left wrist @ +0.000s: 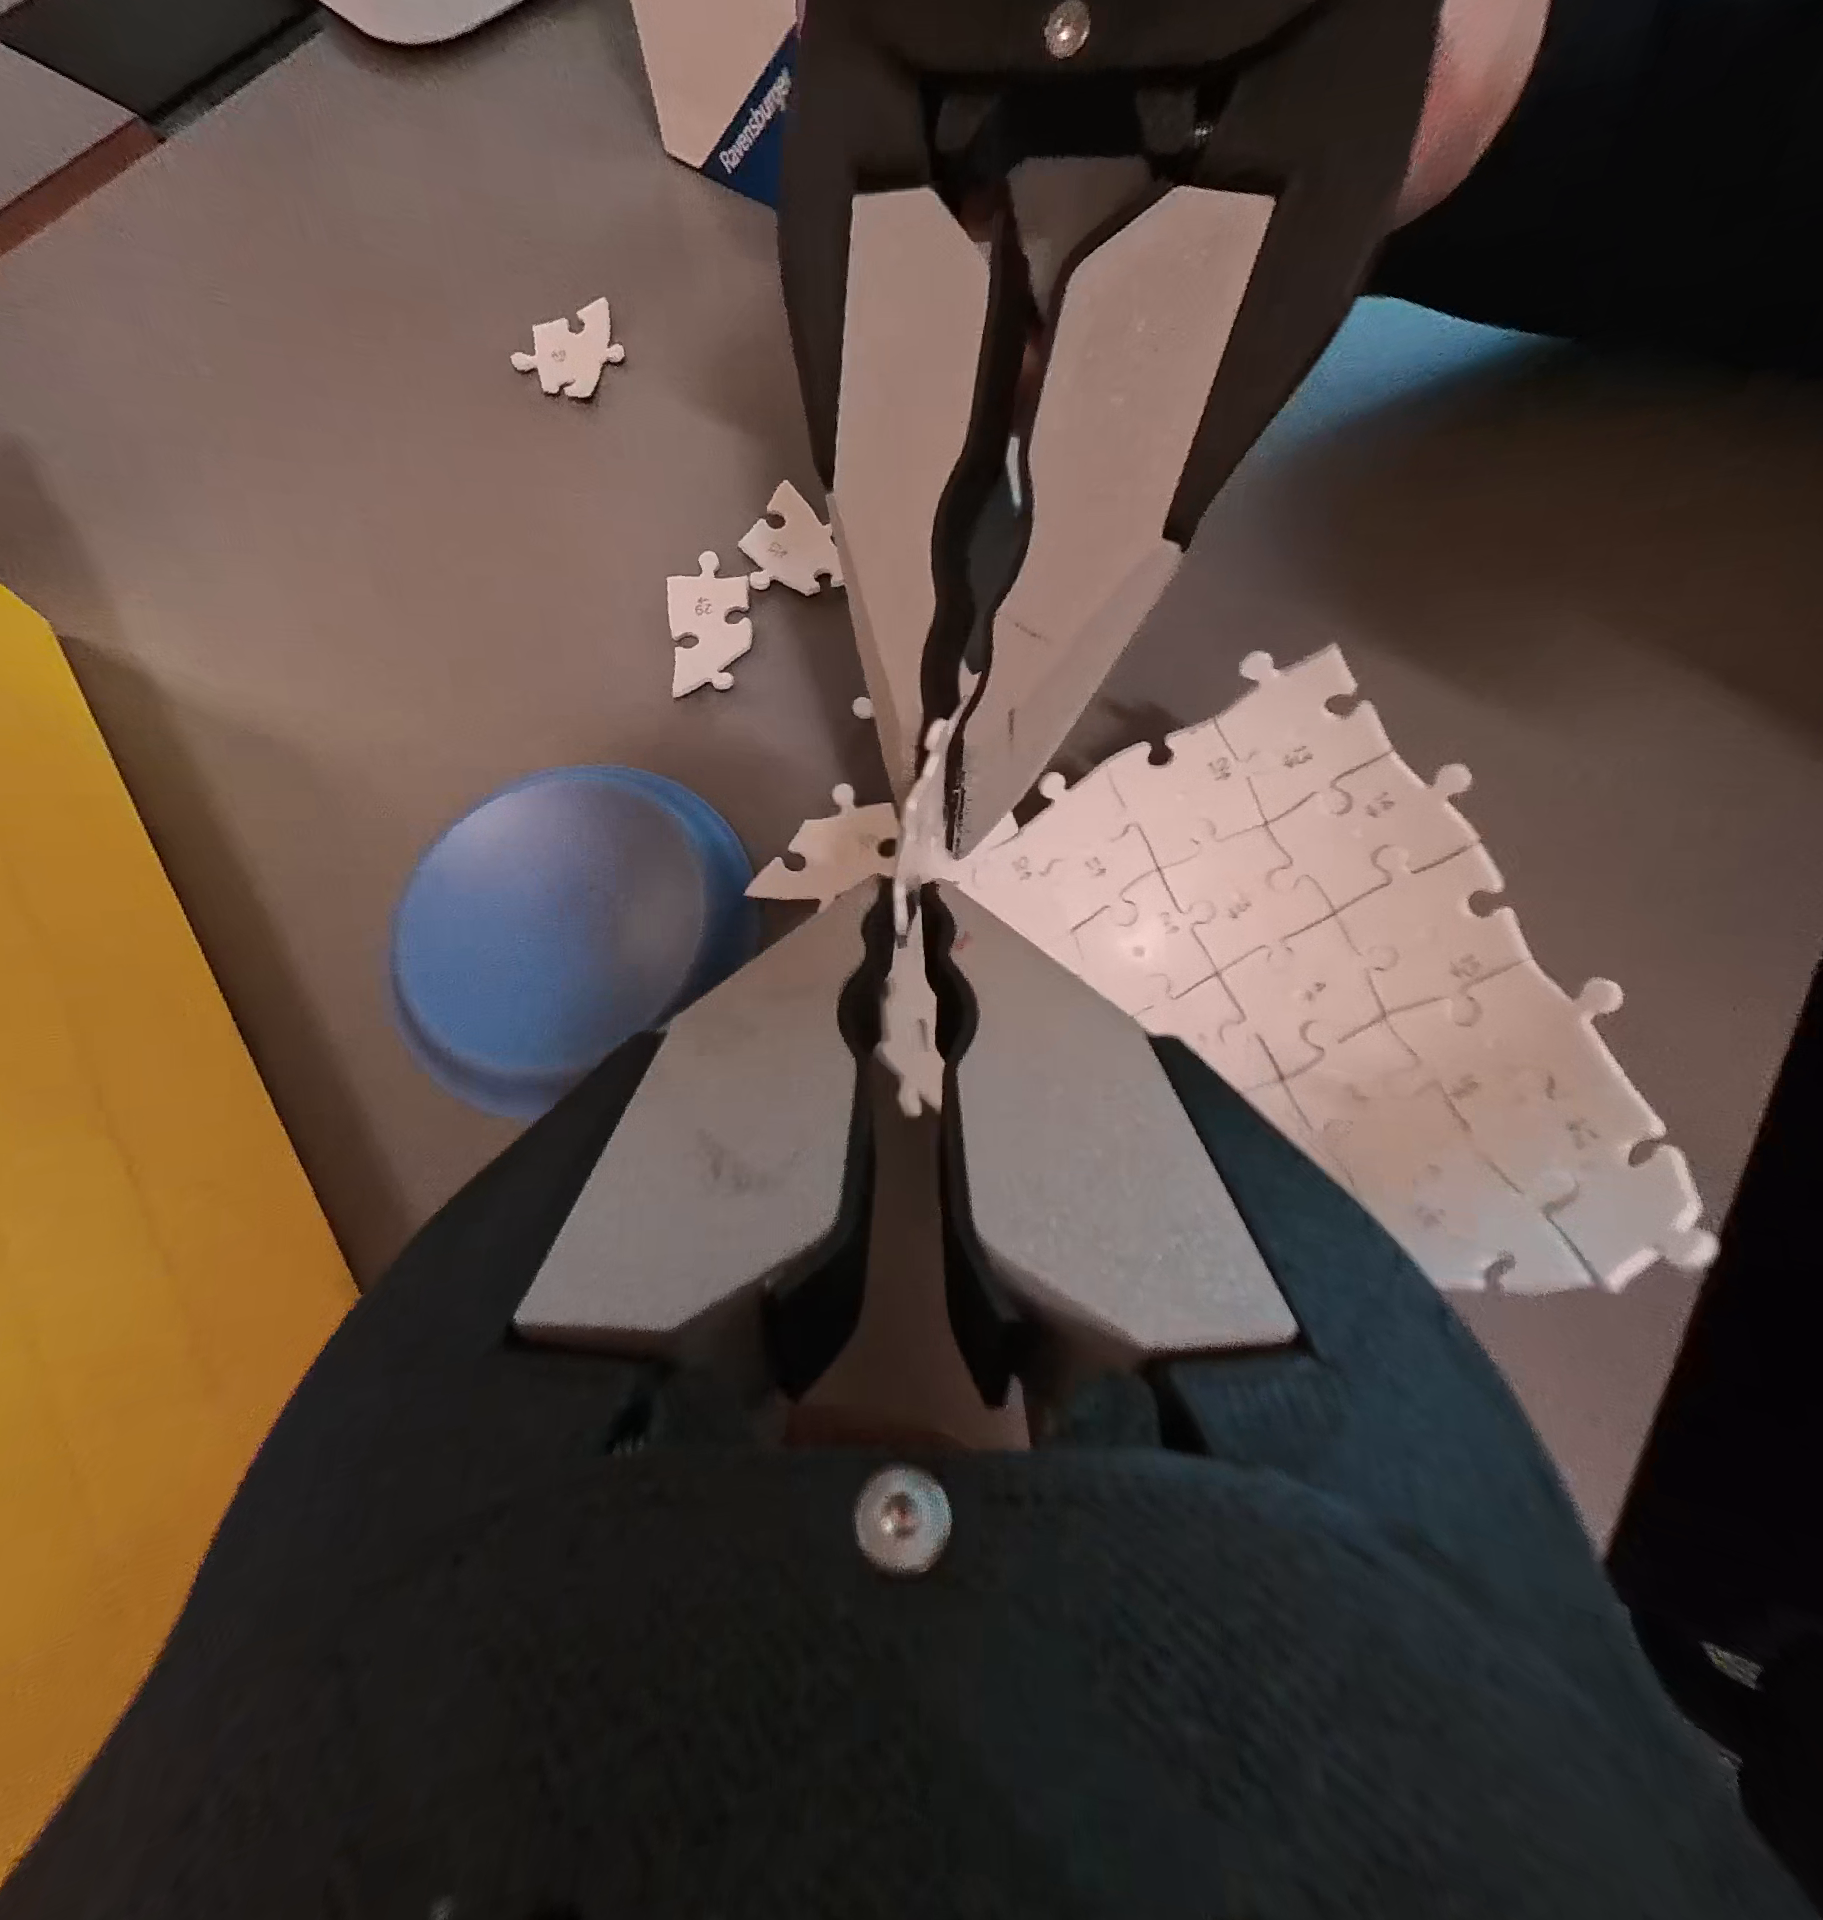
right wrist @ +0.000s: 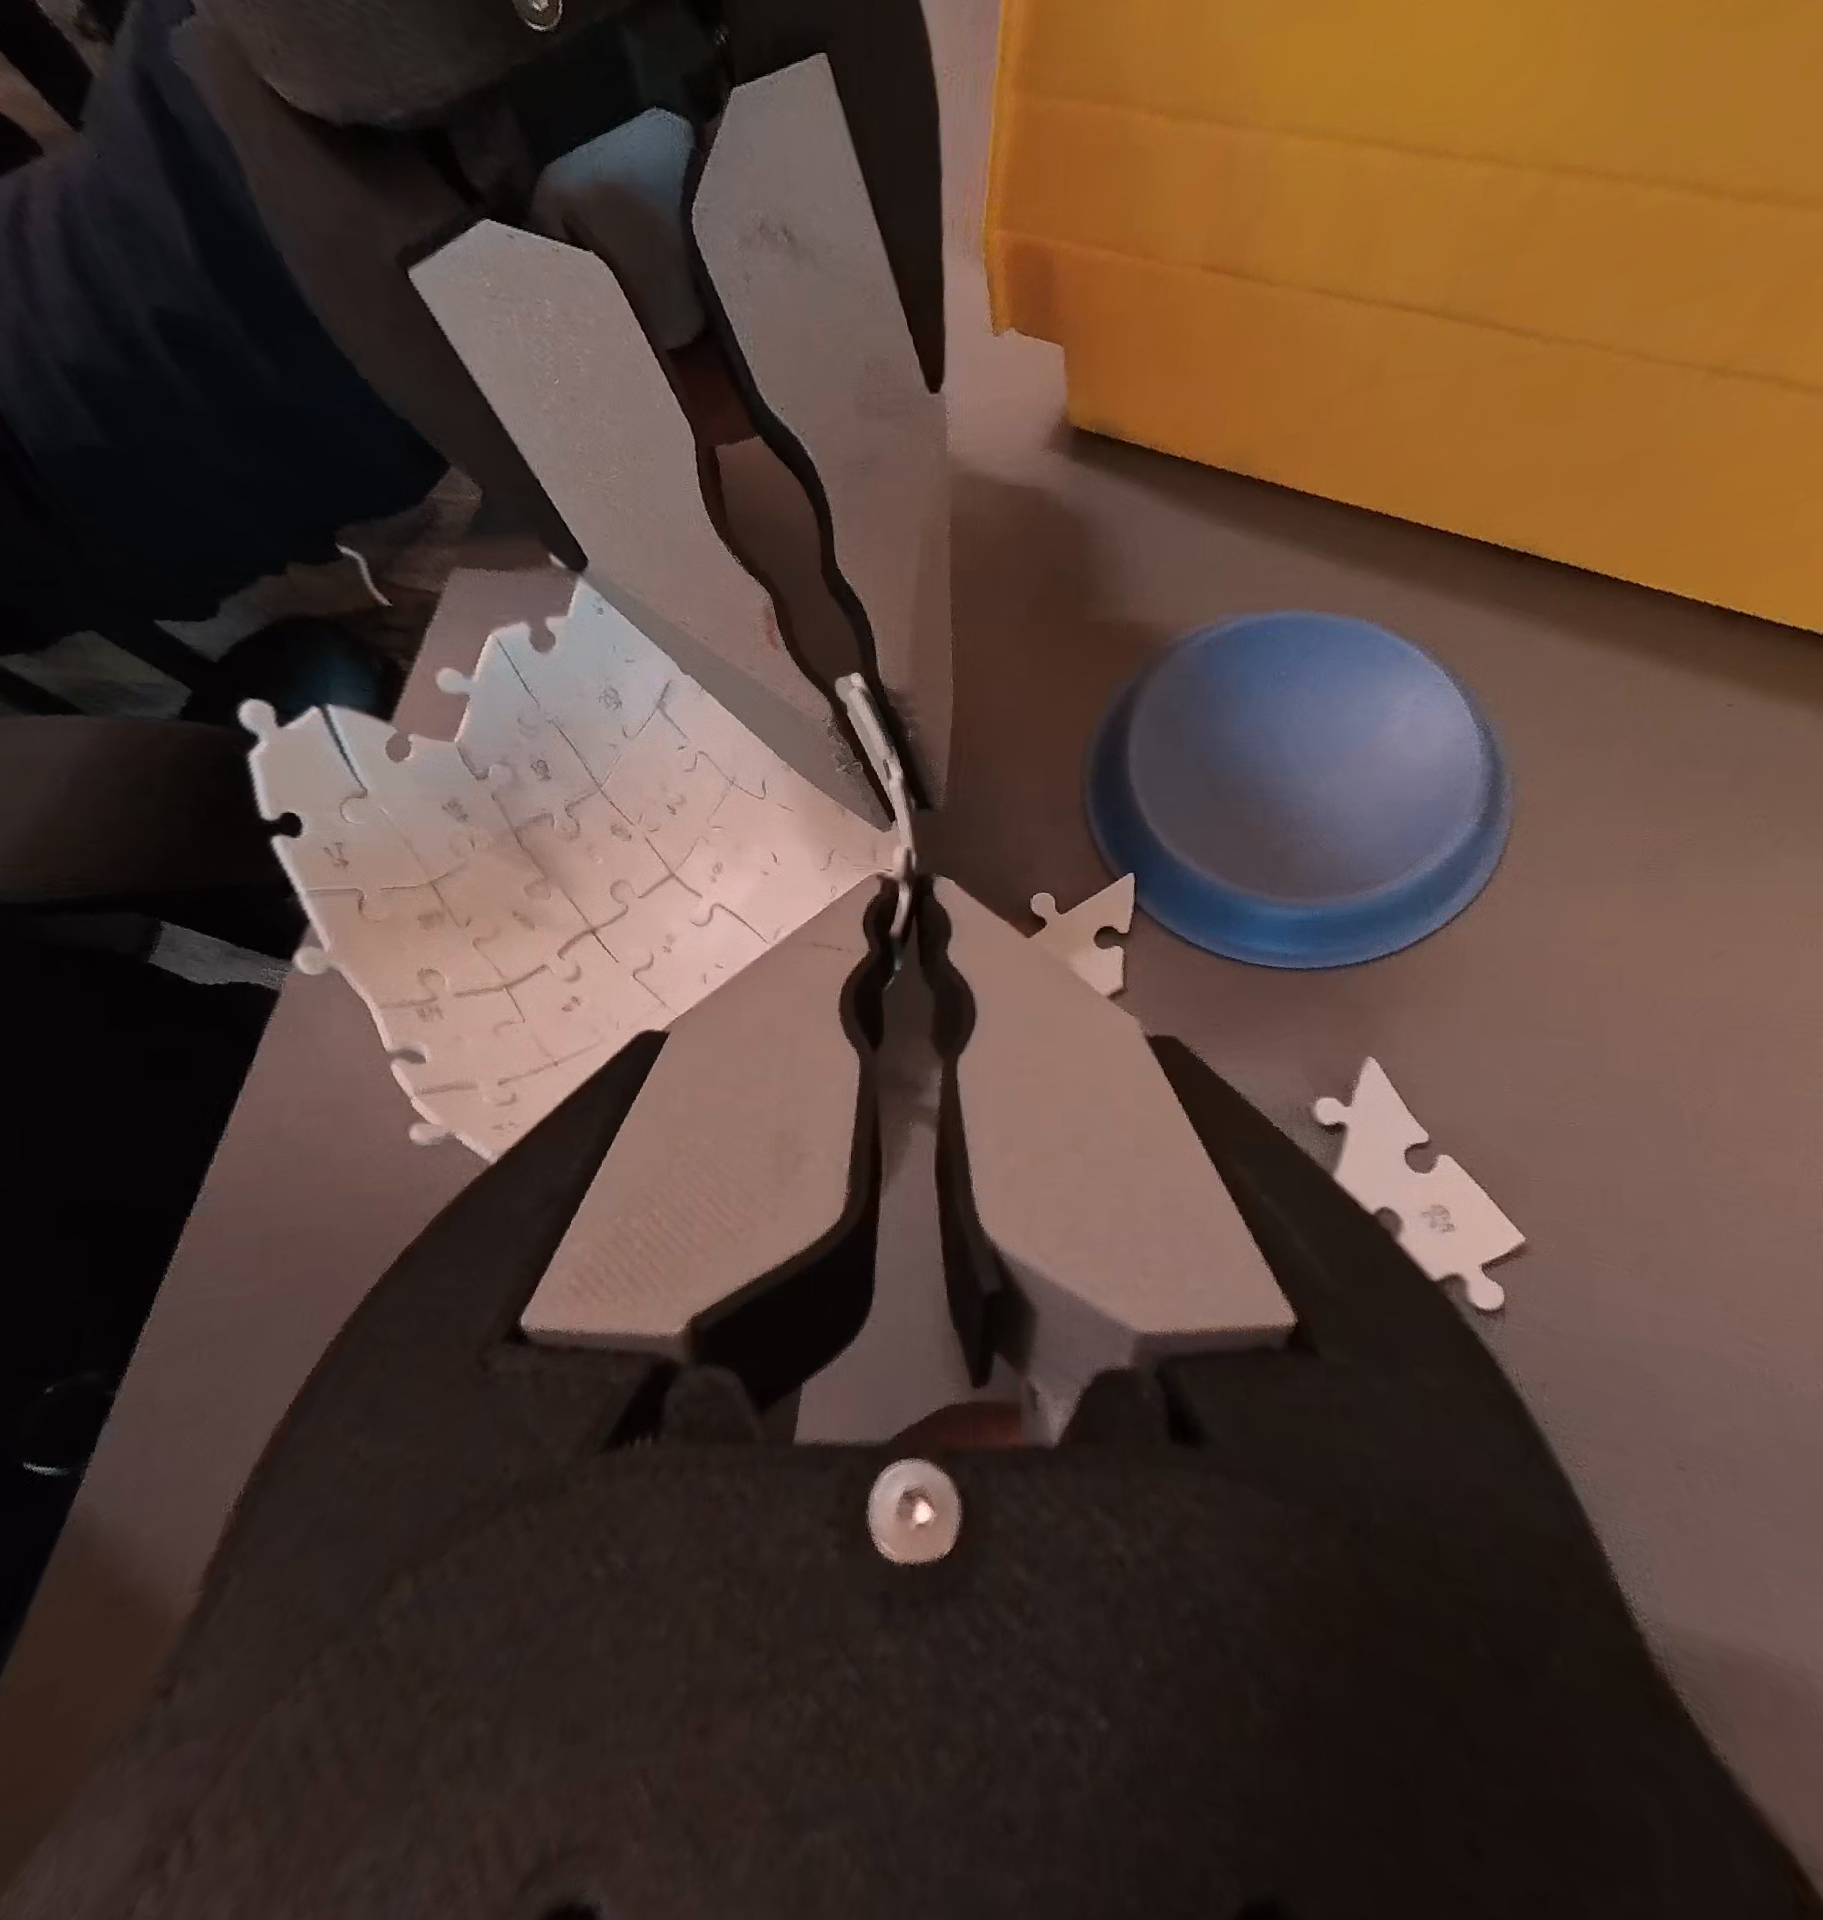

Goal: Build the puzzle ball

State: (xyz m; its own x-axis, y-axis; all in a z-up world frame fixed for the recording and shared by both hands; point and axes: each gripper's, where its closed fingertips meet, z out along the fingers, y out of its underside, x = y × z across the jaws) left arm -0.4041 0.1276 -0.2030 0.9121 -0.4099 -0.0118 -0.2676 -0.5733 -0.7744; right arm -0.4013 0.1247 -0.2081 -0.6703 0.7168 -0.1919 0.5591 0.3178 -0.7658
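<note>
Assembled puzzle section (left wrist: 1302, 977): curved sheet of interlocked white pieces, blank numbered backs up, held above grey table, fanning right in left wrist view. A single white piece (left wrist: 922, 821) is edge-on at the sheet's narrow end; whether it is already interlocked cannot be told. Loose pieces on table: one (left wrist: 569, 348) apart, two (left wrist: 709, 634) (left wrist: 793, 540) close together, one (left wrist: 834, 857) near blue dome stand (left wrist: 554, 925).

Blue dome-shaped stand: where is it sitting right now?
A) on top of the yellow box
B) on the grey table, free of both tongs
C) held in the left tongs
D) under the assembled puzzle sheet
B: the blue dome-shaped stand rests on the grey table, apart from the tongs, which meet at the assembled puzzle sheet beside it.
</note>
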